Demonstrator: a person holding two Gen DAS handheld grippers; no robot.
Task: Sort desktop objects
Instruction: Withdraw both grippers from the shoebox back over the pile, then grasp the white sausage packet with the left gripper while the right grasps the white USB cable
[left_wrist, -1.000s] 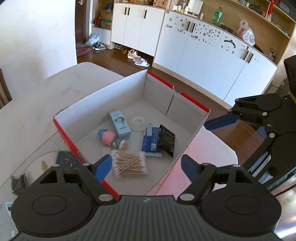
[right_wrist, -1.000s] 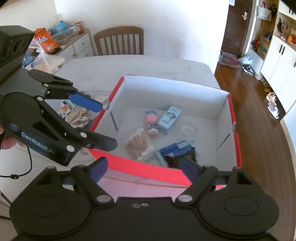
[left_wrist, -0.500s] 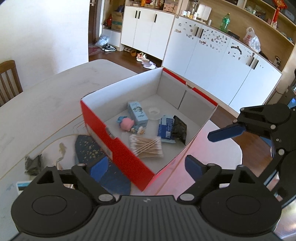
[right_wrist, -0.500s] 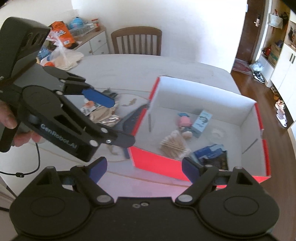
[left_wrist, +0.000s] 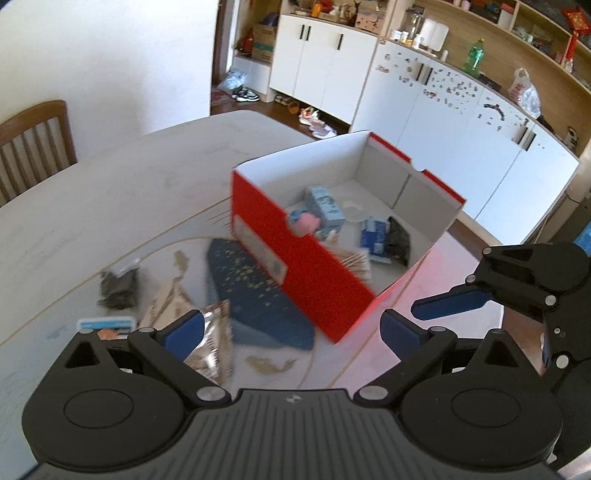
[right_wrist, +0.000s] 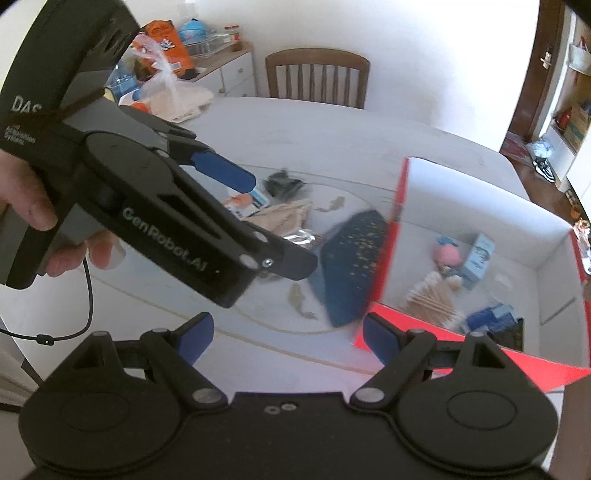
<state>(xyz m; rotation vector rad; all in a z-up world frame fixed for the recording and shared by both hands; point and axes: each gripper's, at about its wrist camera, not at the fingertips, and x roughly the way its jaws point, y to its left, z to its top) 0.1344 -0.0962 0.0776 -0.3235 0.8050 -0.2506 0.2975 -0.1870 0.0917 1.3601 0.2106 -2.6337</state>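
Red cardboard walls with a white lining made up the box, which stood ahead of both hand-held grippers and already held a pink toy, a pale blue carton, a bundle of cotton swabs and some dark and blue packets. Just outside its near wall, and ahead of the left hand-held gripper, the unsorted things lay on the pale surface: a dark blue speckled pouch touching the box, a crinkled silver foil wrapper, a small black packet and a light blue card.

Both tools were spread wide and held nothing. The right hand-held gripper hung a little farther back, beside the box corner.

Picking up one loose item seemed the step in hand. To my eye the foil wrapper, lying close to the left tool's near finger, was the easiest choice. A clean grasp would mean coming down with the fingers straddling a raised fold or an edge, since thin foil lies flat and may slip or crumple. The pouch looked soft and broad, so pinching its free end, away from the box wall, would likely keep the cardboard from being nudged.
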